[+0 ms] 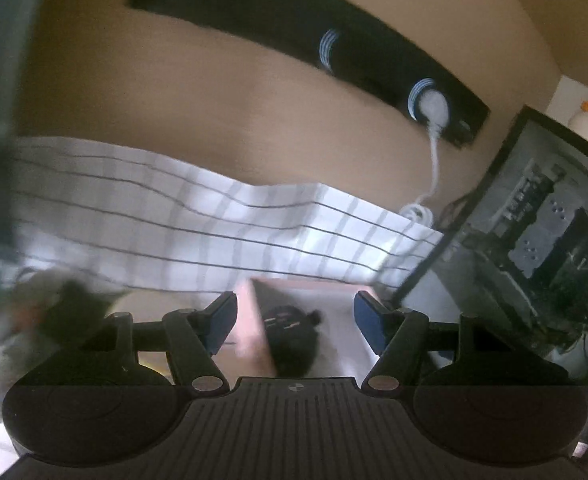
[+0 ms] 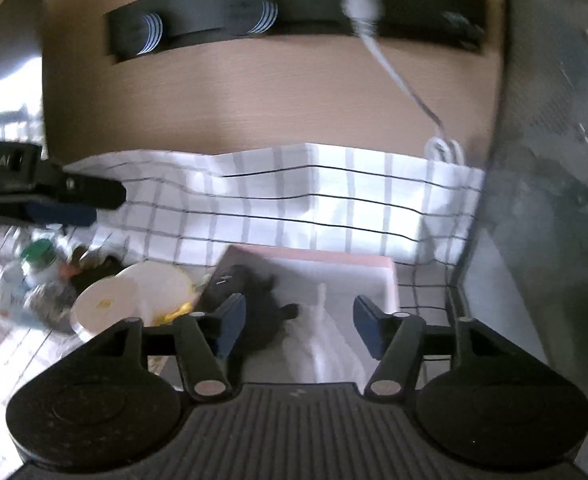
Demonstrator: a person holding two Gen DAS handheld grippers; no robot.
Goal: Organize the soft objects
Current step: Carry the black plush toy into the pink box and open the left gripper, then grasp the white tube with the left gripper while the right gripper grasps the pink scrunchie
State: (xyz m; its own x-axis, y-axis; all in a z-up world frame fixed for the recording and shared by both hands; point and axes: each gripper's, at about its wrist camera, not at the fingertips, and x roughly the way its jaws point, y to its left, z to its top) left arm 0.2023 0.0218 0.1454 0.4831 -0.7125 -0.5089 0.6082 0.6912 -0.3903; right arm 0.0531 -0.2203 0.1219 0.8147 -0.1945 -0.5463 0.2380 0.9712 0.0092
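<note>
A pink box point(image 2: 390, 276) stands on a checked cloth point(image 2: 294, 200). A black soft toy point(image 2: 262, 308) lies in its left part, and a white soft item point(image 2: 318, 344) lies beside it. My right gripper point(image 2: 298, 328) is open and empty above the box. In the left wrist view the same box point(image 1: 250, 320) and black toy point(image 1: 294, 340) sit below my open, empty left gripper point(image 1: 296, 320). The left gripper also shows at the left of the right wrist view point(image 2: 78, 200).
Left of the box lie a white roll point(image 2: 110, 304), a yellow item point(image 2: 174, 314), a green-capped bottle point(image 2: 34, 264) and dark clutter. A black power strip point(image 2: 294, 8) with a white plug and cable is on the wall. A computer case point(image 1: 534, 220) stands at the right.
</note>
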